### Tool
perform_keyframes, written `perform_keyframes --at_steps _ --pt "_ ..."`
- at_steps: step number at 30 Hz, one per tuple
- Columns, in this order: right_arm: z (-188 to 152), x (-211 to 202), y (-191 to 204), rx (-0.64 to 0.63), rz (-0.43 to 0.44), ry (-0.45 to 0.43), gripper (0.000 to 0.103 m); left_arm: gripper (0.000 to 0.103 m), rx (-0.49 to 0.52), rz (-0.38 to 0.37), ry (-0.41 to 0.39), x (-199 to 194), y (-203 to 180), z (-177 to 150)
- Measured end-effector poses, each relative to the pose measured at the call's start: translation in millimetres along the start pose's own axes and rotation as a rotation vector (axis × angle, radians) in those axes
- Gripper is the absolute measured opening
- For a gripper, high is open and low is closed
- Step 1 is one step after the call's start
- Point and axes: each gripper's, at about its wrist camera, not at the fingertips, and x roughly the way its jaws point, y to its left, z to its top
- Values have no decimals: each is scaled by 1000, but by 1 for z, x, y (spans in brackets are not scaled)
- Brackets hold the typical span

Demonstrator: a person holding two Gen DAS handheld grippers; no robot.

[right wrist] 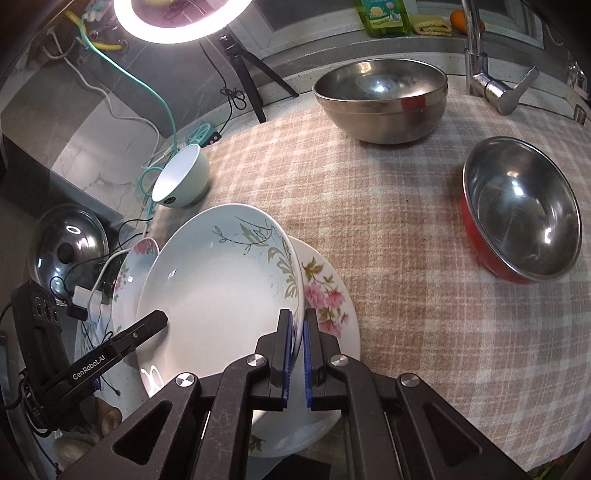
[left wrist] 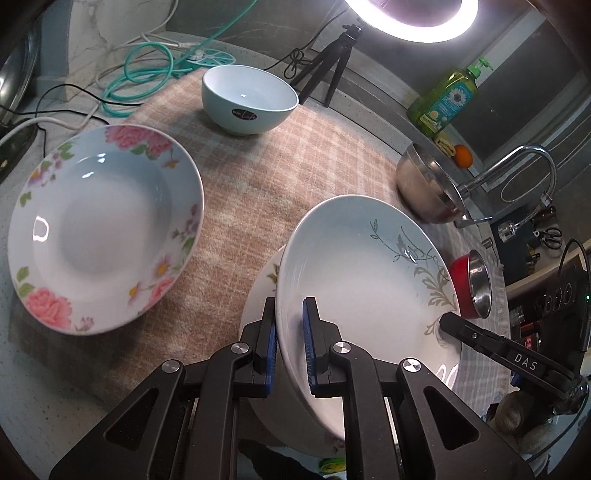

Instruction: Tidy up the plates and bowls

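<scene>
white leaf-pattern plate [left wrist: 354, 266] with grey-green vine sprigs along one side of the rim, glossy, tilted, held above a flat pink-flower plate [right wrist: 325, 295] lying on the checked cloth [left wrist: 258, 184] of the bench. left tongs [left wrist: 290, 332] pinched shut on the near rim of the leaf-pattern plate, blue pads [left wrist: 308, 332] one on each face; right tongs [right wrist: 297, 343] clamped likewise on the opposite rim, pads nearly meeting across the thin edge. deep rose-rimmed plate [left wrist: 103, 232] off to the left on the cloth, well apart from the held one, with bare cloth between. pale blue bowl [left wrist: 249, 99] upright near the far edge of the cloth, beside teal cable [left wrist: 147, 74] and a tripod [left wrist: 325, 70] under a ring light [left wrist: 410, 18]. large steel bowl [right wrist: 380, 99] at the back by the tap [right wrist: 491, 85], red-sided steel bowl [right wrist: 521, 210] to the right, apart from each other. broad open stretch of cloth in the middle, between the plates and the steel bowls. pot lid [right wrist: 70, 243] and loose wires past the cloth's left edge, green soap bottle [left wrist: 443, 99] and an orange [left wrist: 463, 155] on the ledge behind.
</scene>
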Motion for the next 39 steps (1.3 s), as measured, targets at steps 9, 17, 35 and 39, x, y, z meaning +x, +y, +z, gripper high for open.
perform_keyframes --at_steps 9,17,35,39 --pt "-17 6 -8 16 -7 17 6 11 8 2 12 3 1 -11" --pt "-19 7 -10 13 -22 13 6 11 15 8 22 9 1 -15" --pt "-26 14 -11 9 -39 28 6 11 42 26 19 12 -2 -18" --pt "-25 15 -10 1 -44 24 6 11 55 32 16 13 -3 -19"
